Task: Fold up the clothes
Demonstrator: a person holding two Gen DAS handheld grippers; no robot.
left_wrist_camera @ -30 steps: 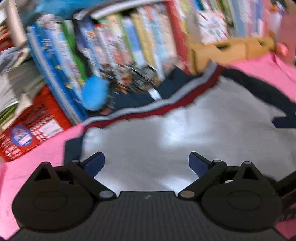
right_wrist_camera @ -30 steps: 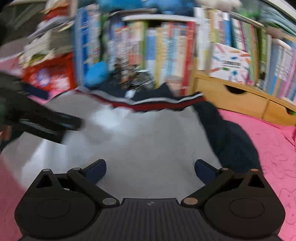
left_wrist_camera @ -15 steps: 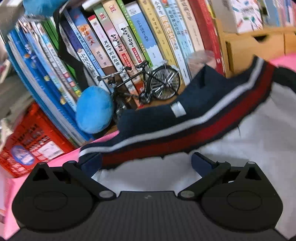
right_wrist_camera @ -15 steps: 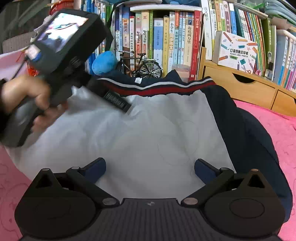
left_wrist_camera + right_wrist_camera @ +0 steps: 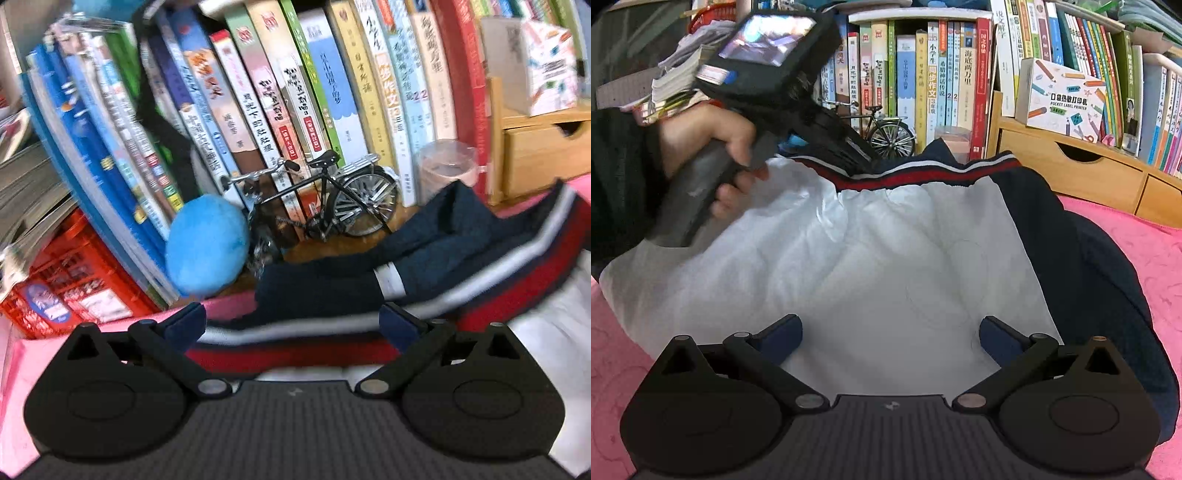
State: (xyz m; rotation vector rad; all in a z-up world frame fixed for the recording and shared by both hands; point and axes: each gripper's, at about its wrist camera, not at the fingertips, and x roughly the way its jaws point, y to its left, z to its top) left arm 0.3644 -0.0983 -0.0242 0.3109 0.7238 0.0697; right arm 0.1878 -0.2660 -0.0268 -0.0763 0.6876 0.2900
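Garment: white-bodied jacket with navy sleeves and red-white striped hem (image 5: 886,258) spread flat before the bookshelf (image 5: 923,74) | left tongs (image 5: 291,319) open over hem | right tongs (image 5: 890,332) open, empty | fold barely begun, all remaining

pink bedspread (image 5: 1137,251), white-navy jacket (image 5: 886,258) spread on it

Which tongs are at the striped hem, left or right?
The left tongs, open over the red-and-white hem. The right tongs sit back over the white panel.
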